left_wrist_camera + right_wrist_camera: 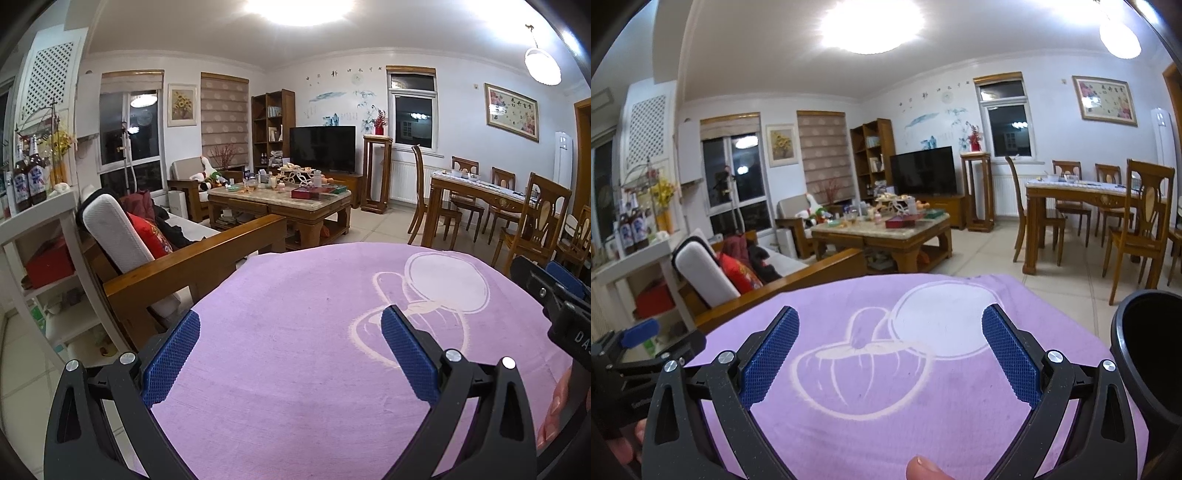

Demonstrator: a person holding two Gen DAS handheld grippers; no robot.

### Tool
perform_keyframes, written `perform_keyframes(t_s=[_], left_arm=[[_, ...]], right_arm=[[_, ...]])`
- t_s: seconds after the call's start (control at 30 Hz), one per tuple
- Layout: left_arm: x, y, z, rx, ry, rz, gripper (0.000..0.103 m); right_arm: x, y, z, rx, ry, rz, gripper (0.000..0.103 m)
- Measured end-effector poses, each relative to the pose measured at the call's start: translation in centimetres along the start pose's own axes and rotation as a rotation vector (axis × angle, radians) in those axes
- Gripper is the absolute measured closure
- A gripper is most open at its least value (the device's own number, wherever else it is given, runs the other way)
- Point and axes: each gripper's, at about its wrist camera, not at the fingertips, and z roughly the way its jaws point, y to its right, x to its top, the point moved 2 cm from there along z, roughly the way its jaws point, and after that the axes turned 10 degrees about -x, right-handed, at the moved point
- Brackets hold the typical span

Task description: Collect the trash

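My left gripper (291, 332) is open and empty, its blue pads spread over a purple cloth (314, 332) with a white cartoon print. My right gripper (890, 330) is open and empty over the same purple cloth (886, 387). The right gripper shows at the right edge of the left wrist view (554, 291), and the left gripper at the left edge of the right wrist view (639, 343). A dark round bin rim (1145, 350) stands at the right of the cloth. No trash piece lies on the cloth. A cluttered coffee table (280, 195) stands far ahead.
A wooden sofa (177, 254) with white and red cushions lies to the left. A white shelf with bottles (33, 206) is at far left. A dining table with chairs (491, 206) stands to the right. A TV (323, 147) and bookshelf are at the back wall.
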Motion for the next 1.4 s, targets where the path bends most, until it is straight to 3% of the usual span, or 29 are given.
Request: perform_keyframes(t_s=[0.9, 1.4], left_arm=[[-0.2, 0.3, -0.1, -0.005, -0.002, 0.003, 0.005], [0.1, -0.5, 0.8, -0.063, -0.011, 0.003, 0.005]], right_arm=[[-0.2, 0.6, 0.6, -0.002, -0.013, 0.001, 0.005], [-0.8, 1.2, 1.0, -0.004, -0.019, 0.0, 0.005]])
